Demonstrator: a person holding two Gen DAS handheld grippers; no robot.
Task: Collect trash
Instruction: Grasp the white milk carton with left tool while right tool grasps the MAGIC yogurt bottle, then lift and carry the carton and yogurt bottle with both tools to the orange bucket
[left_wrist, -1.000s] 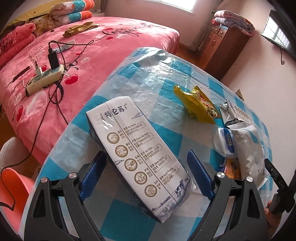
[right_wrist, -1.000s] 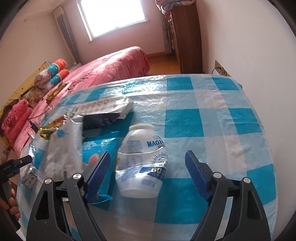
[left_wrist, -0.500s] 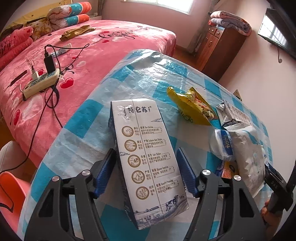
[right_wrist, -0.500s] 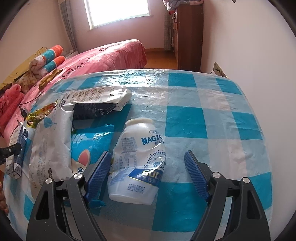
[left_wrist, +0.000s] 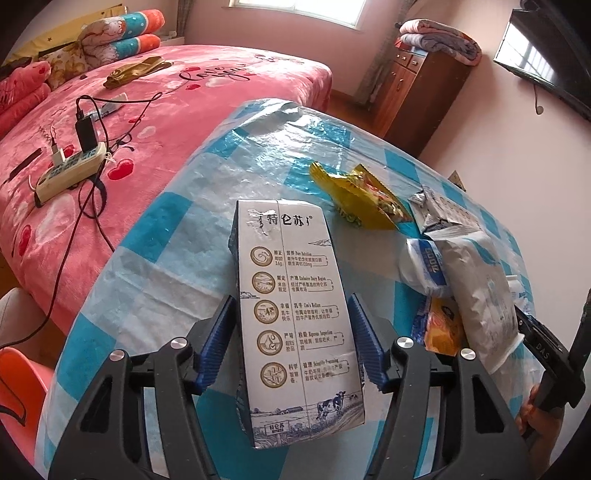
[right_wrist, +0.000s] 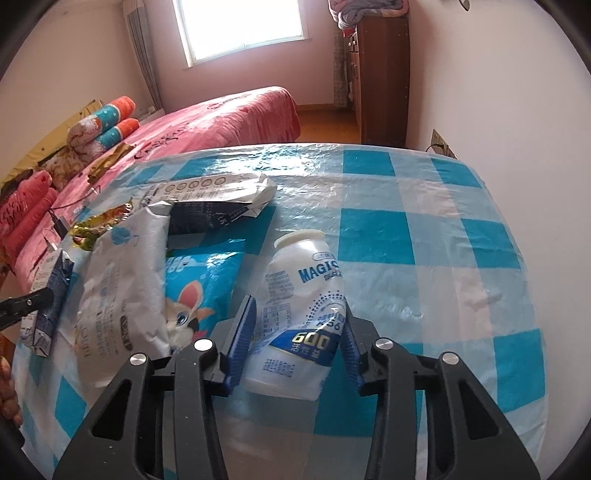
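Your left gripper (left_wrist: 291, 339) has just been closing on the milk carton (left_wrist: 295, 314), which lies lengthwise between the blue pads near the table's (left_wrist: 177, 236) left edge; both pads now sit against its sides, so the carton is grasped; its printed top face points up and its far end reaches toward the middle of the checked cloth. Your right gripper (right_wrist: 297, 339) has also just been closing, and its pads pinch the lower part of the white plastic bottle (right_wrist: 303, 295) hard enough to dent the wall; the bottle lies on its side near the table's front edge, cap end pointing away from you.

Only the left wrist view shows the bed's (left_wrist: 129, 122) power strip (left_wrist: 70, 170) with its plugs and black cables, the wall screen at top right, and the orange chair (left_wrist: 18, 387) at the lower left; it also shows the yellow snack wrapper (left_wrist: 358, 199) flat and open beyond the carton, with a second, flattened carton (left_wrist: 447, 214) toward the far right edge. There the bottle is mostly hidden behind the white bag (left_wrist: 480, 288); you see just a strip of its label.

Only the right wrist view shows the bottle whole, the blue rabbit-print packet (right_wrist: 195, 288) touching the white bag's side, and the bare right half of the cloth up to the wall socket (right_wrist: 439, 142); the yellow wrapper is a mere sliver at the table's left edge, and the grasped carton shows only end-on at the far left.
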